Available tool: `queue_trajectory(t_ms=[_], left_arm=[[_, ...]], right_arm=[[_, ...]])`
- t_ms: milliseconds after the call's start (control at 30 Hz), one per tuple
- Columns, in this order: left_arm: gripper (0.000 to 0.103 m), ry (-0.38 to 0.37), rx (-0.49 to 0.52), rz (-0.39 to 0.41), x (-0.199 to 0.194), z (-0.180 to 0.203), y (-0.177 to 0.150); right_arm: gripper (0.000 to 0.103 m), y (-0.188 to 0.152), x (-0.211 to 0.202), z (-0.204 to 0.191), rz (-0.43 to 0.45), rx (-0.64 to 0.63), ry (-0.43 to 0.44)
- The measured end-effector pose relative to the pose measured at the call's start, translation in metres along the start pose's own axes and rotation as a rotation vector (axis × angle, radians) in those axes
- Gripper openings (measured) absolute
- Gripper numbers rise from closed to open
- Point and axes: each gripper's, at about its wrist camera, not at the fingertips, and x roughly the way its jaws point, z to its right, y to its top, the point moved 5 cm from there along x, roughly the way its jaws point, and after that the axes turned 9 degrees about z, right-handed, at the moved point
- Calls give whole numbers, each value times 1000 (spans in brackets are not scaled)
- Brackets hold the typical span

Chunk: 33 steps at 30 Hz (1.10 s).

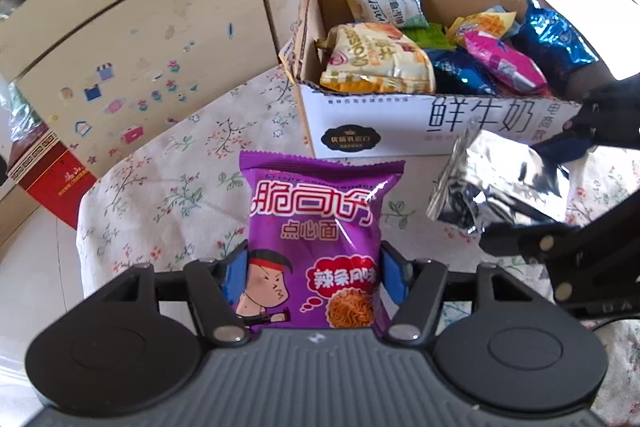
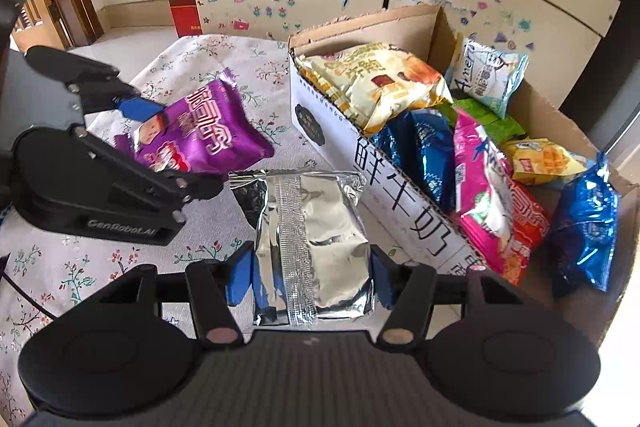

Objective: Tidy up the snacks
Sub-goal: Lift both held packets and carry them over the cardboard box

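Left gripper [image 1: 314, 279] clamped on the purple snack bag [image 1: 316, 239], blue pads squeezing both sides of its lower half, bag upright between the fingers and off the floral tablecloth [image 1: 168, 163]

Right gripper [image 2: 306, 277] clamped on the silver foil pack [image 2: 308, 247], seam side facing the camera, pads pressing its two long edges, pack clear of the cloth

From the right wrist view the left gripper sits off to the left and ahead, purple bag tilted in its jaws, just beside the top edge of the silver pack, can't tell if they touch

Cardboard box [image 1: 400, 123] is ahead of the left gripper and to its right; ahead-right of the right gripper, near the silver pack. Open top, already holds: yellow croissant bag [image 2: 380, 83] at the near-left end, white-blue bag [image 2: 488, 75] propped against the back wall, green pack [image 2: 484, 115], two blue foil bags [image 2: 420, 147] [image 2: 588, 219], pink bag [image 2: 484, 195], small yellow pack [image 2: 540, 163]

Sticker-covered cabinet [image 1: 160, 39] behind the table, red carton [image 1: 52, 183] on the floor far left of the left gripper
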Motion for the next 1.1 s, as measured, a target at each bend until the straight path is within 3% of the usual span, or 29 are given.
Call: queue_trajectory(t_ms=[900, 1100], left_arm=[[64, 29, -6, 92, -37, 13, 14], [64, 48, -17, 141, -43, 11, 32]], right_arm=[[65, 2, -33, -3, 92, -37, -32], [65, 12, -45, 7, 137, -27, -61]])
